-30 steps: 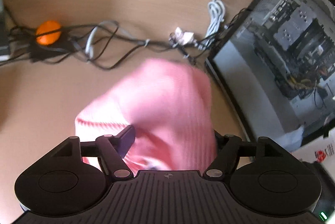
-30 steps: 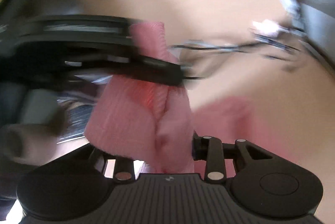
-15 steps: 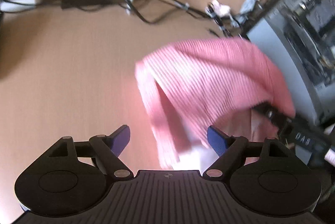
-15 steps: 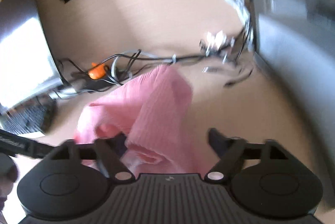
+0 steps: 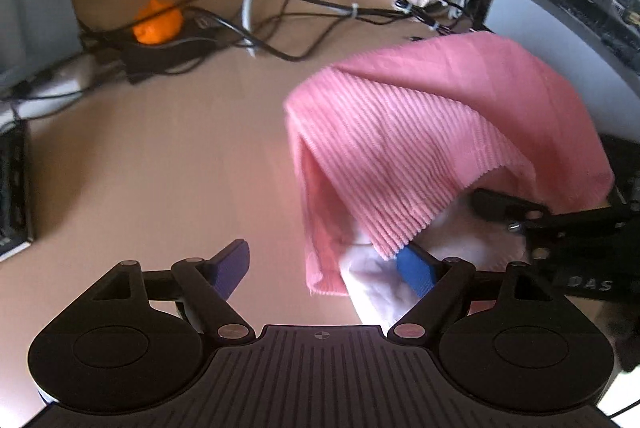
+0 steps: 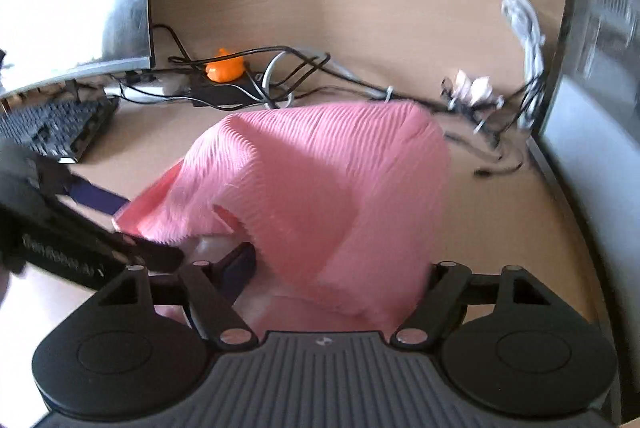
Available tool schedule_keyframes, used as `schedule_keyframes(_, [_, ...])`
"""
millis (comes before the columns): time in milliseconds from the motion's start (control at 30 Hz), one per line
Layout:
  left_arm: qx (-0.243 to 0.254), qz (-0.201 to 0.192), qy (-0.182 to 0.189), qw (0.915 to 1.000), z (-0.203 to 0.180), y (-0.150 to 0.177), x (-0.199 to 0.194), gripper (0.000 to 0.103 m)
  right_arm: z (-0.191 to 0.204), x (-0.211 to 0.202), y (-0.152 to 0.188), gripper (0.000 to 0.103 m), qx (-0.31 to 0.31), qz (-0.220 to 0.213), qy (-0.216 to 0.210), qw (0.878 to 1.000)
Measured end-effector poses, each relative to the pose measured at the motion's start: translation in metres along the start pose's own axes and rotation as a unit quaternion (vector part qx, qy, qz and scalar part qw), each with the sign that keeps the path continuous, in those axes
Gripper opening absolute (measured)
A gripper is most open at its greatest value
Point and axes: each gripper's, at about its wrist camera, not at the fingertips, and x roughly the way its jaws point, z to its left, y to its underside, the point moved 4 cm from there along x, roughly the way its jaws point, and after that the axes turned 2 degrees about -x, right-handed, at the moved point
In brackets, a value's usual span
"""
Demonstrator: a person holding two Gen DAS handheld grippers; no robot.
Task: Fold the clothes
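Pink ribbed knit garment (image 5: 432,131) hangs bunched above the tan wooden worktop (image 5: 160,155), draped over the right claw (image 6: 340,268), whose fingers stand apart, one hidden under cloth. The left claw (image 5: 326,264), fingers spread wide, has the cloth's lower edge against its right blue pad (image 5: 416,268).

Pale letters reading "DAS" stand on the black body of the right gripper (image 5: 496,205), at four o'clock in the left wrist view. Pale lettering also runs along the black body of the left gripper (image 6: 132,224), at eight o'clock in the right wrist view, too blurred to read. Nothing else in either view carries legible text.
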Motion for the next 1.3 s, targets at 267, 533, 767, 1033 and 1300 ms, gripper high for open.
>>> schedule_keyframes(267, [0.006, -0.006, -0.010, 0.9999, 0.010, 0.005, -0.001, 0.087, -0.023, -0.040, -0.003, 0.079, -0.041, -0.046, 0.141, 0.988])
schedule_keyframes(533, [0.047, -0.048, -0.008, 0.9977, -0.001, 0.008, -0.017, 0.086, -0.033, -0.076, 0.016, 0.082, -0.036, -0.050, 0.164, 0.985])
schedule_keyframes(767, [0.186, -0.096, -0.038, 0.9771, -0.041, -0.001, -0.018, 0.091, -0.027, -0.063, 0.025, 0.083, -0.060, -0.030, 0.166, 0.984])
schedule_keyframes(1033, [0.240, -0.104, -0.049, 0.9639, -0.052, 0.000, -0.011, 0.057, -0.025, -0.055, 0.023, 0.084, -0.062, -0.024, 0.166, 0.984])
schedule_keyframes(1300, [0.183, -0.126, -0.081, 0.9715, -0.027, -0.012, -0.033, 0.024, -0.029, -0.058, 0.015, 0.086, -0.030, -0.028, 0.157, 0.987])
